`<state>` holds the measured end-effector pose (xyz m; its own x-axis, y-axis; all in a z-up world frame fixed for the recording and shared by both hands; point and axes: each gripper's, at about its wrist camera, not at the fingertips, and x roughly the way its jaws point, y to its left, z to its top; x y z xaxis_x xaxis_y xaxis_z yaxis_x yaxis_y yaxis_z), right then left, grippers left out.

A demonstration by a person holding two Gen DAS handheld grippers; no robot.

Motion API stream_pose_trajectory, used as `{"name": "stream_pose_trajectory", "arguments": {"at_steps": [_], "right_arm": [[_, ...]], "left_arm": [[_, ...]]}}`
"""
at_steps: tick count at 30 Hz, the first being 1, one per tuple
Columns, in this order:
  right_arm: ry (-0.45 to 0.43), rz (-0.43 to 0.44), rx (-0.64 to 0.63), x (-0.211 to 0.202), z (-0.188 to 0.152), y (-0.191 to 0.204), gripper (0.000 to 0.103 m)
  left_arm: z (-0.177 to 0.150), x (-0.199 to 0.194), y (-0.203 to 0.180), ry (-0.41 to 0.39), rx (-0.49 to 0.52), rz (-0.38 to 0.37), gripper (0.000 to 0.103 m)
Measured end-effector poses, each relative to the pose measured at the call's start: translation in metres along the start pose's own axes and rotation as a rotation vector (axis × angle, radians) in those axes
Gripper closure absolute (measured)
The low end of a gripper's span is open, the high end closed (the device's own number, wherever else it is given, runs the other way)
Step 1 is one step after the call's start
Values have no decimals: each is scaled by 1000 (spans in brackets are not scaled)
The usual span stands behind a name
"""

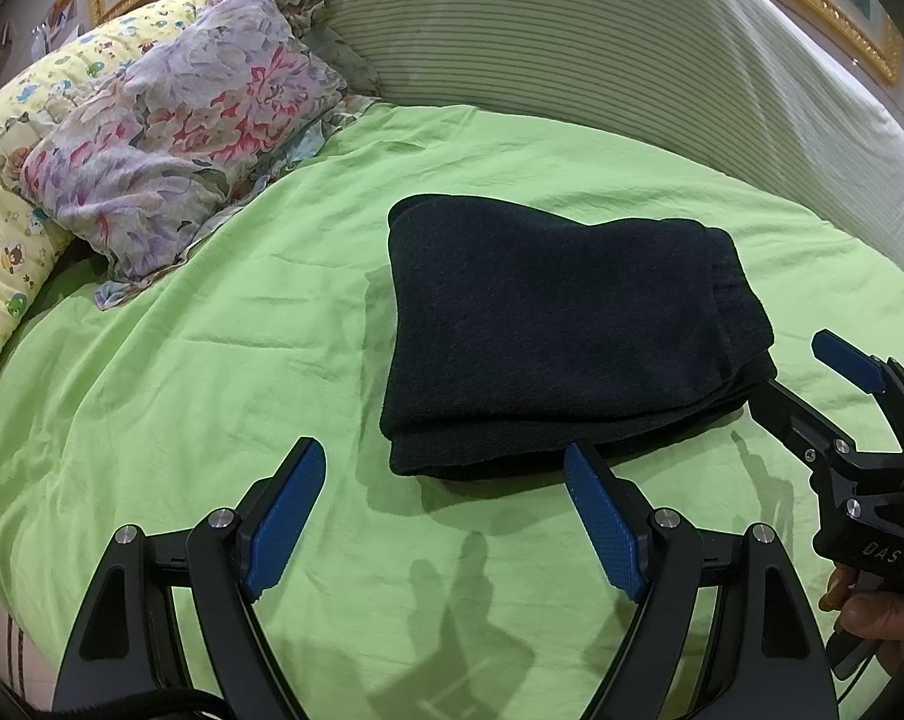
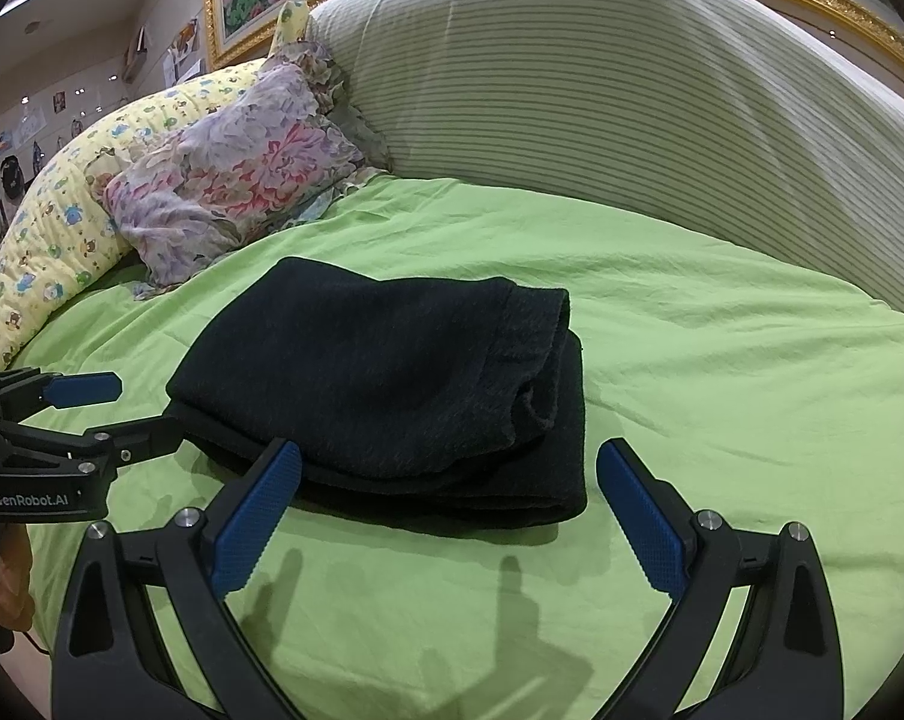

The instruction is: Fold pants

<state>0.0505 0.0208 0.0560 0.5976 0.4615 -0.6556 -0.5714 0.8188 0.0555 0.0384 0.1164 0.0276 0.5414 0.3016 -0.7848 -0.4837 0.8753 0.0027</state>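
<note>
The pants (image 1: 547, 330), a dark, almost black pair in thick fuzzy knit, lie as a compact, several-layered rectangular bundle on the wrinkled lime-green bedsheet (image 1: 212, 360), roughly mid-bed. Taking the bundle as landmark, a large rounded headboard cushion in pale ribbed striped fabric (image 1: 571, 42) rises behind it, and beyond its far left corner a floral pillow in lilac and pink (image 1: 170, 132) leans on a yellow cartoon-print quilt (image 1: 8, 228). The bundle's long axis seems to run left to right across both views, with stacked folded edges facing the tongs and a cuff or waistband end showing at its right. Both tools sit on the near side of the bundle. The left gripper (image 1: 446, 522), black-framed with blue textured pads, is spread wide and empty, its right finger just at the near edge. The right gripper (image 2: 452, 522), of the same build, is likewise spread and holds nothing, its left pad at the near edge. It looks the closer of the two, bracketing the bundle's near right corner. The fold appears essentially finished; any further move would be a tidy or a last halving.
</note>
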Motion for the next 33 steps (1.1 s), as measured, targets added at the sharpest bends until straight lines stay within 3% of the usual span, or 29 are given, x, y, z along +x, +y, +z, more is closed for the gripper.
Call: {"name": "stream_pose_trajectory", "arguments": {"at_steps": [33], "right_arm": [[-24, -6, 16, -2, 6, 1, 4]], "left_arm": [[18, -6, -2, -44, 17, 2, 21]]}}
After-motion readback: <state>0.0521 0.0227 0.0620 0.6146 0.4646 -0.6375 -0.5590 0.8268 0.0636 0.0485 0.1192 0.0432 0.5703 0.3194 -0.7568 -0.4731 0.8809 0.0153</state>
